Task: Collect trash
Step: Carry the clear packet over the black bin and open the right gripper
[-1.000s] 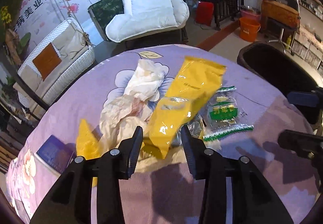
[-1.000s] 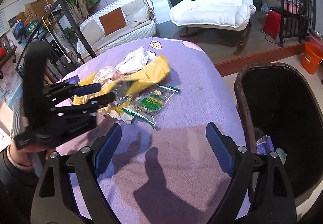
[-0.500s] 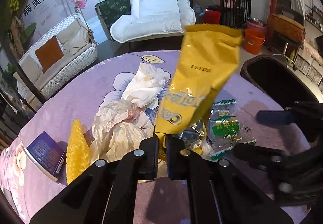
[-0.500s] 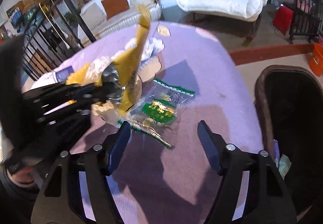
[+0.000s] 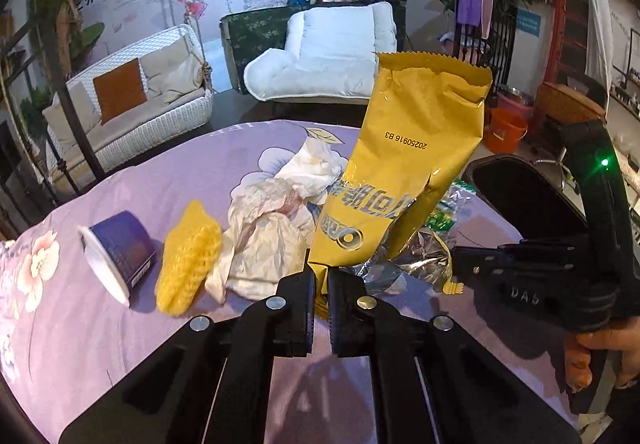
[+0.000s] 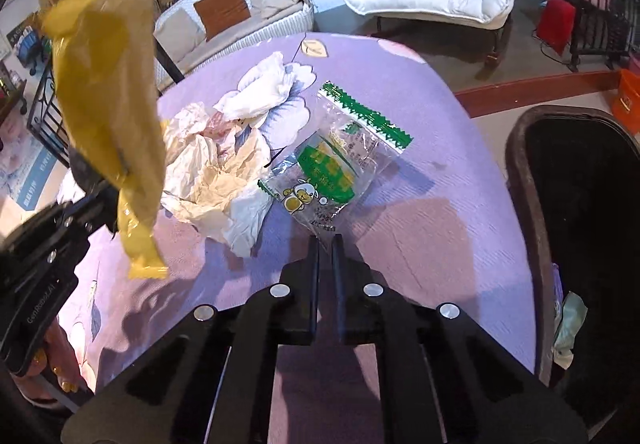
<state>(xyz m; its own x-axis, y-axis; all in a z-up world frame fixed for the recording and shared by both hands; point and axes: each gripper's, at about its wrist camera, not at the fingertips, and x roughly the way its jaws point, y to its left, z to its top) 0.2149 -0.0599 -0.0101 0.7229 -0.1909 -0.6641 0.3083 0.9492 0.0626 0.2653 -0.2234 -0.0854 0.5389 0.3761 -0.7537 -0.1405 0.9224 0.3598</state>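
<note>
Since a second ago the yellow wrapper (image 5: 404,167) has left the table: it lay flat among the trash with the left gripper (image 5: 319,284) open around its near end, and now it stands upright above the purple tablecloth (image 5: 168,179), its near end clamped between the clenched left fingers (image 5: 298,300).

Going from left to right in the left wrist view, a dark blue cup (image 5: 120,248) lies on its side, then a yellow knitted piece (image 5: 188,256), then the crumpled white paper (image 5: 264,240). These three rest on the cloth. Behind the raised wrapper a piece of silver foil (image 5: 416,256) is seen, and at the right edge a hand holds the right gripper's handle.

In the right wrist view the wrapper hangs at the left, blurred. Right of the paper pile lies the clear packet with green print (image 6: 332,163). The right gripper (image 6: 325,244), wide open a second ago, now has its fingers (image 6: 312,272) closed on the near corner of this packet, which lies flat on the cloth. At the far right stands the black trash bin (image 6: 520,179), with some scraps inside.
</note>
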